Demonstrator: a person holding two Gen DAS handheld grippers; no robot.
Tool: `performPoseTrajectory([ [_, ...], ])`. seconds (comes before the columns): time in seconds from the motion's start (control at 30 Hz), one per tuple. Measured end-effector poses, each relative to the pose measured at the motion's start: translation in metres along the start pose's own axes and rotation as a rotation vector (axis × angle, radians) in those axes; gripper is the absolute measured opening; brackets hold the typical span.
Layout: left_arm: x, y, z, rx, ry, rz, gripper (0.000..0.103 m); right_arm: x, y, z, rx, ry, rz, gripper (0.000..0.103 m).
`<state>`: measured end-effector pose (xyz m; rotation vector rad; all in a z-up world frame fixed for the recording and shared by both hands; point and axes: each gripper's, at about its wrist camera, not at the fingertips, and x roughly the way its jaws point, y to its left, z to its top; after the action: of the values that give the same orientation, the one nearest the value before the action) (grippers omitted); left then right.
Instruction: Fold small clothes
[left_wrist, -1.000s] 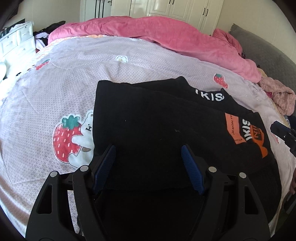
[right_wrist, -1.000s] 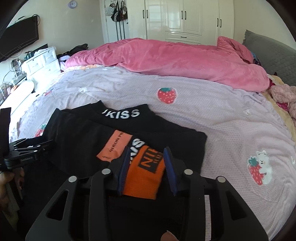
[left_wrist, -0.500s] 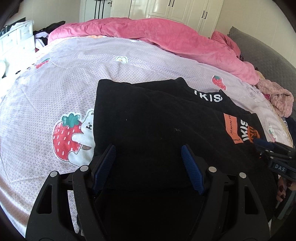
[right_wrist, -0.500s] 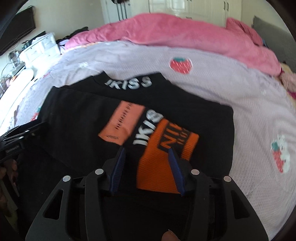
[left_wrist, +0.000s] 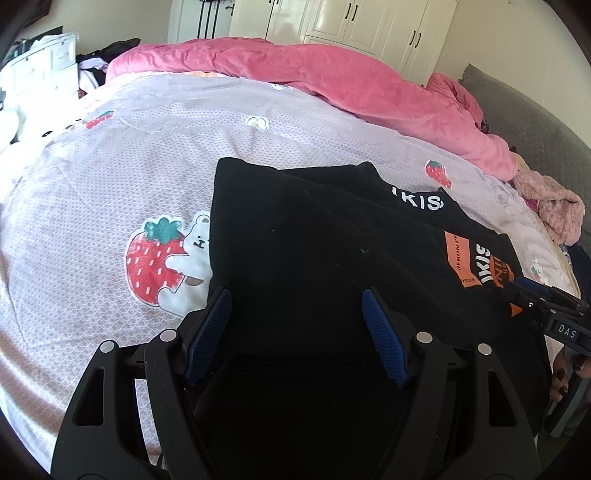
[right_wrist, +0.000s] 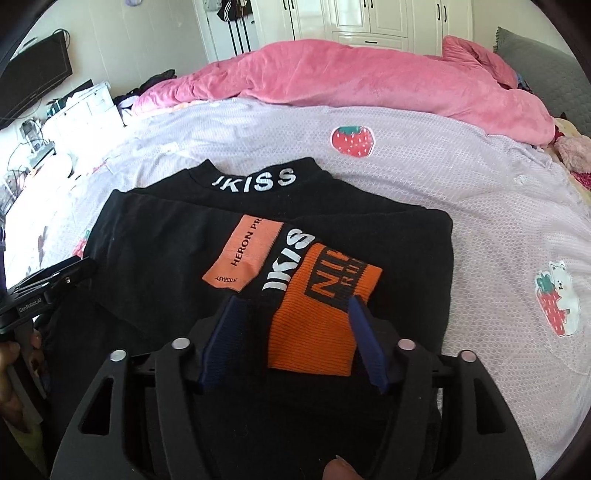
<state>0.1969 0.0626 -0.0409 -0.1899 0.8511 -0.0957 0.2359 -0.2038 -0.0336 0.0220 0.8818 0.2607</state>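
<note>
Garment: a black sweater (right_wrist: 155, 258) lies partly folded on the bed, collar with white lettering toward the far side, an orange patch (right_wrist: 245, 254) on top.
Cuff: the sleeve's orange ribbed cuff (right_wrist: 321, 321) lies across the black cloth, its near end between the right tool's fingers.
Right hand-held gripper (right_wrist: 293, 341): jaws opening; the blue pads (right_wrist: 223, 339) stand either side of the cuff and do not press it.
Left hand-held gripper (left_wrist: 295, 334): jaws spread wide over the sweater's near left part; nothing is pinched between the pads.
Cross views: the right tool shows at the right edge of the left view (left_wrist: 543, 306), the left tool at the left edge of the right view (right_wrist: 48, 284).
Bed: a lilac sheet (left_wrist: 110, 177) printed with strawberries and bears.
Far side: a pink quilt (right_wrist: 351, 81) bunched along the bed, white wardrobe doors (left_wrist: 369, 26) behind it.
Hands: fingertips (left_wrist: 565, 376) with dark nails hold the right tool's handle.
</note>
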Motion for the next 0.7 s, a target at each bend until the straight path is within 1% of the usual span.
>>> performPoseTrajectory([
  [0.07,-0.003,0.002,-0.001,-0.005,-0.004,0.004,0.065,-0.002,0.0,0.001,0.003,-0.006,0.0,0.068],
  [0.13,-0.006,0.004,-0.002,-0.013,-0.007,0.004,0.065,-0.005,0.0,0.002,0.004,-0.012,-0.002,0.072],
  [0.17,-0.008,0.005,-0.002,-0.022,-0.009,0.003,0.065,-0.007,0.0,0.001,0.004,-0.016,-0.006,0.076],
  [0.23,-0.013,0.008,-0.003,-0.032,-0.011,0.009,0.065,-0.012,0.0,0.002,0.004,-0.03,-0.006,0.078],
  [0.3,-0.02,0.01,-0.003,-0.04,-0.02,0.004,0.065,-0.017,0.001,0.002,0.006,-0.04,-0.003,0.083],
  [0.33,-0.024,0.011,-0.003,-0.042,-0.026,0.005,0.066,-0.02,0.001,0.002,0.007,-0.047,-0.002,0.083],
  [0.43,-0.037,0.013,-0.001,-0.043,-0.048,0.009,0.074,-0.027,0.001,0.003,0.009,-0.059,-0.001,0.085],
  [0.47,-0.04,0.013,-0.001,-0.043,-0.053,0.008,0.075,-0.029,0.001,0.003,0.009,-0.065,-0.003,0.09],
  [0.7,-0.068,0.017,0.001,-0.042,-0.1,0.027,0.085,-0.047,0.001,0.003,0.013,-0.097,-0.002,0.09],
])
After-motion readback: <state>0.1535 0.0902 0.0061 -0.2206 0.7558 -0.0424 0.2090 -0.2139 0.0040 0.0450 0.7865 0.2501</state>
